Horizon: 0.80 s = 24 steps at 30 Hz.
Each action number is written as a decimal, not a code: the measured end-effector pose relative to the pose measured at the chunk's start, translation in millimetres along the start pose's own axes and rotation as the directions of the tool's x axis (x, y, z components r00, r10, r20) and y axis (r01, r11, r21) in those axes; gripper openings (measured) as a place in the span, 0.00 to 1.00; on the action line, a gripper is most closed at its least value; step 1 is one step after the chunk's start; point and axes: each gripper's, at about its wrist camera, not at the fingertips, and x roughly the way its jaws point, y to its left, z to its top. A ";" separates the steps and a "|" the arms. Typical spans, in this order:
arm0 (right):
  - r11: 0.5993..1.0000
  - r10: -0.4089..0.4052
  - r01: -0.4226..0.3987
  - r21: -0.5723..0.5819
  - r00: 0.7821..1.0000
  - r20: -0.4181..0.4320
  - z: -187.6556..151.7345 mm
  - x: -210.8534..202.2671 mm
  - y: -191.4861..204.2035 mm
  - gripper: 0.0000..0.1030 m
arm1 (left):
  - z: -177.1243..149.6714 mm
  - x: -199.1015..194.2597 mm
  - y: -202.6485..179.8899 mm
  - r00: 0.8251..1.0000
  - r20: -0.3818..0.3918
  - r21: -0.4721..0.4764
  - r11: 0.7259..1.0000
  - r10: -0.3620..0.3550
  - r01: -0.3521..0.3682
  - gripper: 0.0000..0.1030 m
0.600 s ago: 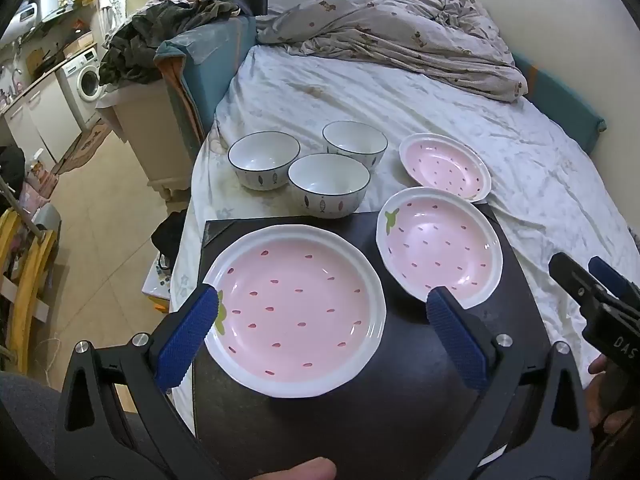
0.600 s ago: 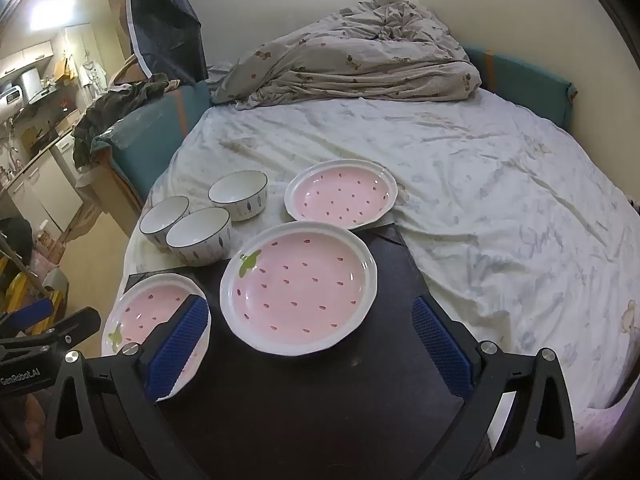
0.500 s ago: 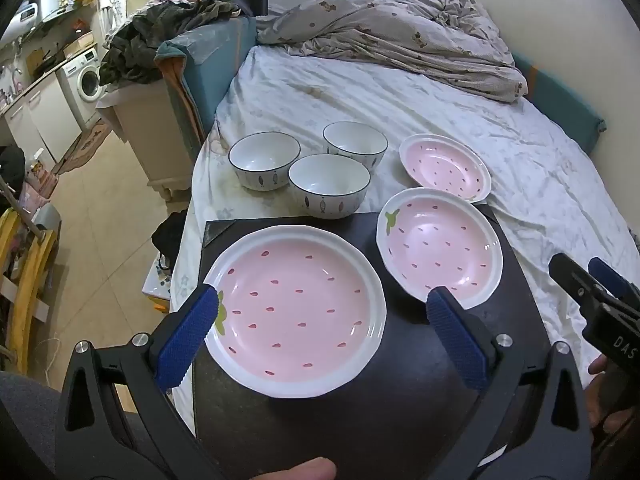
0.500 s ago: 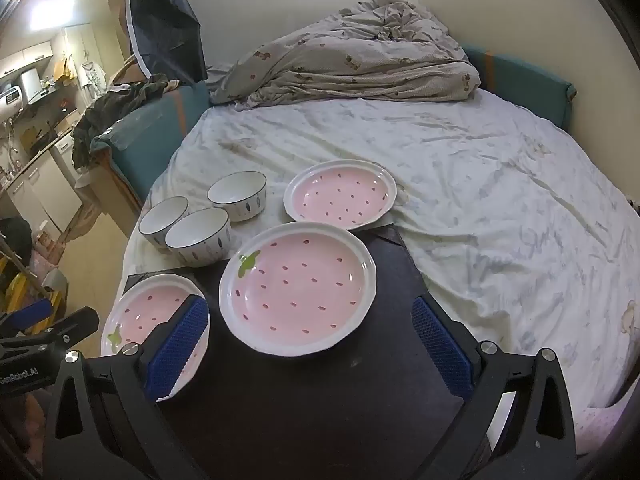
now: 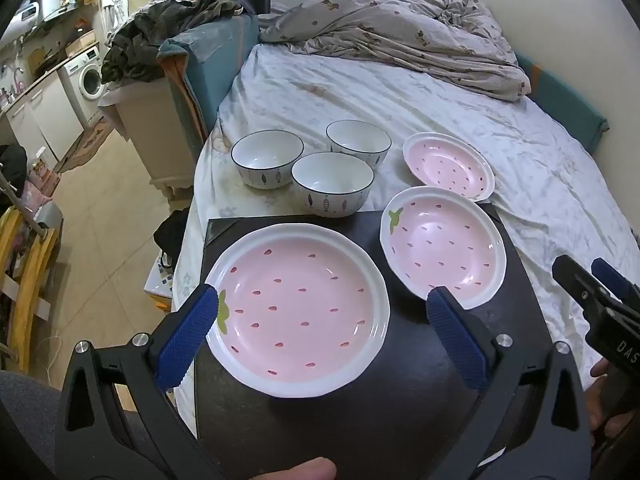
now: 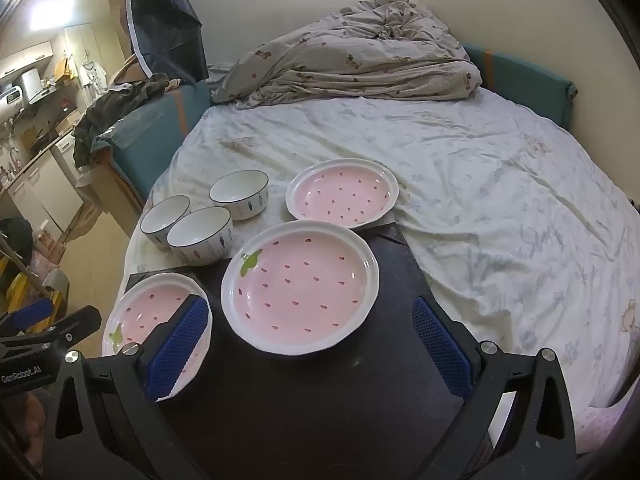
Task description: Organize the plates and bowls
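Three pink strawberry plates (image 5: 298, 314) and three white bowls (image 5: 332, 182) sit unstacked, apart, on the black board (image 5: 400, 420) and bedsheet (image 6: 500, 200); nothing has shifted in the last half second, and the left gripper (image 5: 320, 334) and right gripper (image 6: 310, 342) hover above, jaws spread, empty

"GenRobot.AI" on left gripper (image 6: 44, 326); "DAS" on right gripper (image 5: 592, 280)

Both the left gripper (image 5: 320, 324) and the right gripper (image 6: 310, 330) point downward, jaws spread wide, holding nothing.
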 end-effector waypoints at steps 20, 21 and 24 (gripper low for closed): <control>1.000 0.005 -0.005 -0.002 1.000 -0.006 -2.8 1.6 0.5 1.00 | -4.1 4.2 1.4 1.000 -0.001 0.000 1.000 0.003 -0.003 1.00; 1.000 0.005 -0.005 -0.002 1.000 -0.007 -3.0 1.3 0.9 1.00 | -3.8 4.1 1.0 1.000 -0.001 0.000 1.000 0.004 -0.004 1.00; 1.000 0.005 -0.005 -0.002 1.000 -0.006 -2.8 1.3 0.9 1.00 | -3.5 4.2 2.3 1.000 -0.001 0.000 1.000 0.003 -0.003 1.00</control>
